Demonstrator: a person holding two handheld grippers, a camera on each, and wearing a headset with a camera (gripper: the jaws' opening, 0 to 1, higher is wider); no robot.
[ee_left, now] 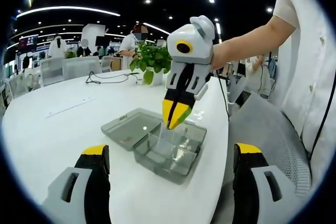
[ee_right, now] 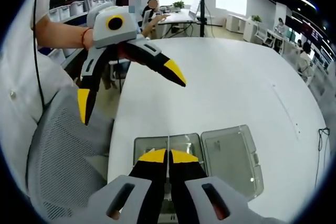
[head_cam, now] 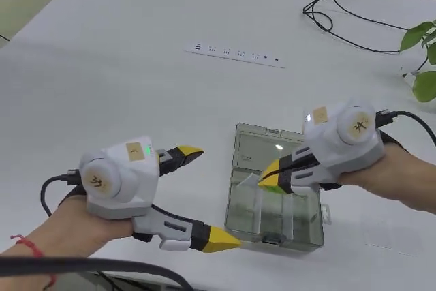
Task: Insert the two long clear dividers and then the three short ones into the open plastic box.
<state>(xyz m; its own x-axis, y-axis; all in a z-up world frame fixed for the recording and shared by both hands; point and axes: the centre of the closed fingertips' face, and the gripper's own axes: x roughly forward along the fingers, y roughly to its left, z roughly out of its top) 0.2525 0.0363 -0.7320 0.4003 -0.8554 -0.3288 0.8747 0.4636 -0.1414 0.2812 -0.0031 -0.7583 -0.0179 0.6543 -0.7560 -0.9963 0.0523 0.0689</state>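
Right gripper [head_cam: 271,172], jaws pressed together, pinches a thin clear plastic divider [head_cam: 253,181] on edge over the open clear-grey plastic box [head_cam: 232,217] on the white table [head_cam: 136,66], lid flat at 12 o'clock, while left gripper [head_cam: 208,195] is spread wide, holding nothing, at the box's 9 o'clock.

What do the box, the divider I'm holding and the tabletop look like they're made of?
The box: smoky clear hard plastic, glossy; table shows through, lid glints. The divider in the right gripper: thin clear plastic sheet, probably rigid; edge-on it looks straight. The tabletop: smooth white, likely laminate; matte.
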